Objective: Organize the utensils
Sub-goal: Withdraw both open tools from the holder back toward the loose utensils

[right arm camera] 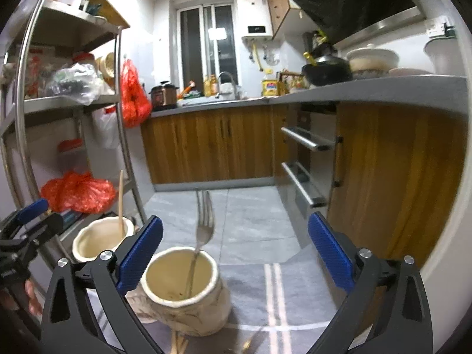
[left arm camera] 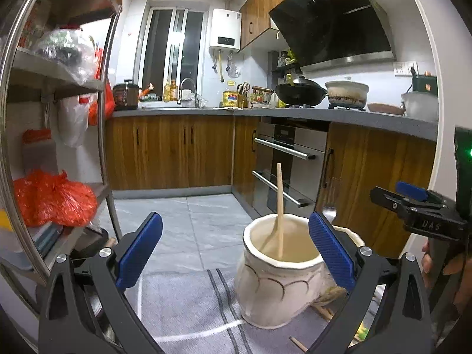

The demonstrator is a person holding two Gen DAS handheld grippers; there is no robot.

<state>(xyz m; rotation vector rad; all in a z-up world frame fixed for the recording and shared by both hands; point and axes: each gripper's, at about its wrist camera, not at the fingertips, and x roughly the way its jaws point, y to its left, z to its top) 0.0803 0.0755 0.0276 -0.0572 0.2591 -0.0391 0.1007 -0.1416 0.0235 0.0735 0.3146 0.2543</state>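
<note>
In the left wrist view a cream ceramic jar [left arm camera: 265, 292] stands on a grey striped cloth [left arm camera: 188, 309], with a wooden utensil handle [left arm camera: 279, 200] upright inside it. My left gripper [left arm camera: 236, 250] is open, the jar's rim just inside its right pad, nothing gripped. In the right wrist view a second cream jar [right arm camera: 188, 315] holds a metal fork [right arm camera: 204, 230], tines up. My right gripper [right arm camera: 236, 250] is open behind and above that jar, touching nothing. The first jar [right arm camera: 81, 249] and its wooden handle [right arm camera: 120, 200] show at the left, beside the left gripper [right arm camera: 29, 218].
A metal shelf rack [left arm camera: 106, 135] with orange bags [left arm camera: 53, 197] stands at the left. Wooden cabinets and an oven [left arm camera: 283, 153] line the back and right. Loose wooden sticks [left arm camera: 324, 312] lie on the cloth by the jar. The right gripper [left arm camera: 395, 199] hovers at the right edge.
</note>
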